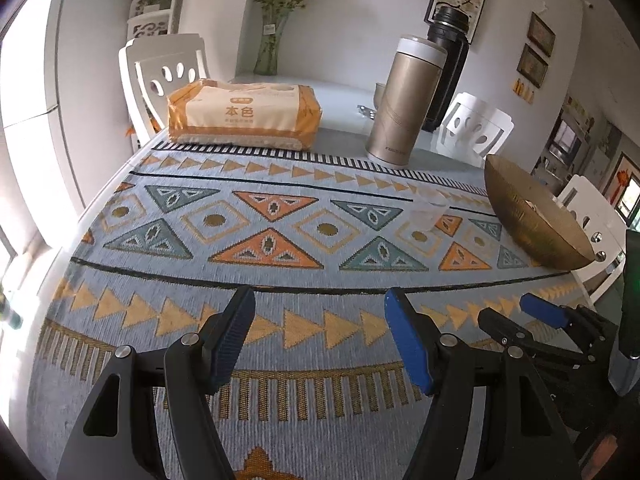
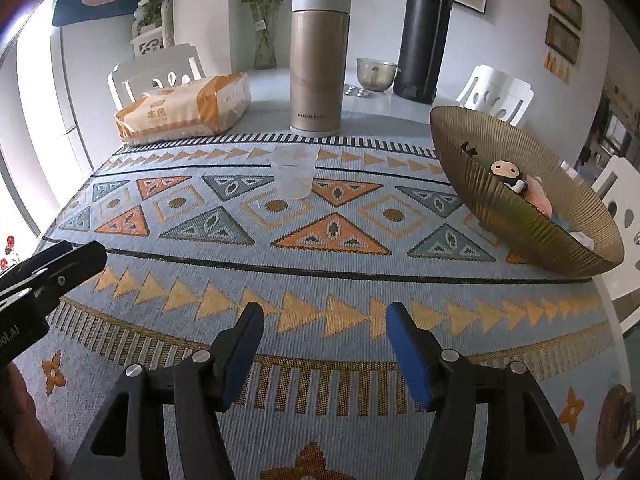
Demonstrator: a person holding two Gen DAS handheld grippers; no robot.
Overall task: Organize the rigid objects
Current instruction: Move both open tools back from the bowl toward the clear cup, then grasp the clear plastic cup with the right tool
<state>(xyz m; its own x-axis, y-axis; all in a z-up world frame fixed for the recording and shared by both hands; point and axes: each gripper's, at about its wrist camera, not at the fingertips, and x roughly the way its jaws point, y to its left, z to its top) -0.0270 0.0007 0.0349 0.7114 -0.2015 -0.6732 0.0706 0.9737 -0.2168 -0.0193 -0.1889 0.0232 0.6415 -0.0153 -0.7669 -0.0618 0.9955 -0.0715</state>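
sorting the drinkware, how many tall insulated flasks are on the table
2. The champagne-gold metal flask with a pale lid stands at the patterned cloth's far edge, right of the orange tissue pack. The taller black flask stands farther back, beside the smoky glass bowl. None seem hidden.

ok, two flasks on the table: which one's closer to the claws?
The gold flask with the pale lid, standing at the patterned cloth's far edge. The black flask stands further back on bare tabletop, beside the small glass bowl.
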